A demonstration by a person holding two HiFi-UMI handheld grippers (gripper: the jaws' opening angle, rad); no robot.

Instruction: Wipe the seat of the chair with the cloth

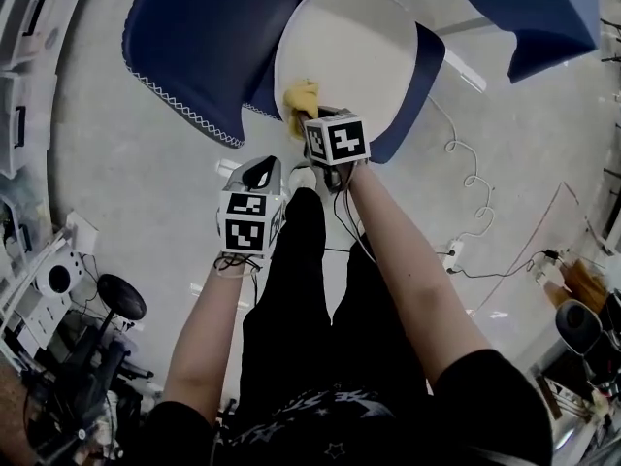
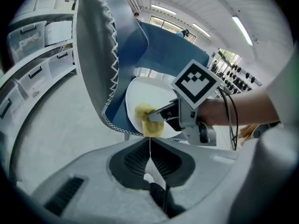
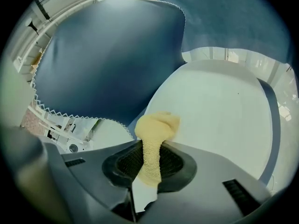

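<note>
The chair has a round white seat [image 1: 354, 51] [image 3: 224, 111] [image 2: 140, 94] with dark blue padded shells around it. A yellow cloth [image 1: 301, 105] [image 3: 154, 134] [image 2: 148, 120] lies bunched on the seat's near left edge. My right gripper [image 1: 312, 122] [image 3: 150, 164] is shut on the yellow cloth, its tip over that edge; it also shows in the left gripper view [image 2: 156, 117]. My left gripper [image 1: 260, 175] [image 2: 149, 155] hangs below the seat, off the chair, jaws shut with nothing between them.
The blue chair back [image 1: 194, 37] [image 3: 107, 59] curves up left of the seat, another blue panel [image 1: 543, 8] at the far right. Cables [image 1: 466, 183] trail on the grey floor to the right. Storage drawers [image 2: 32, 73] stand at the left, equipment [image 1: 68, 357] near my feet.
</note>
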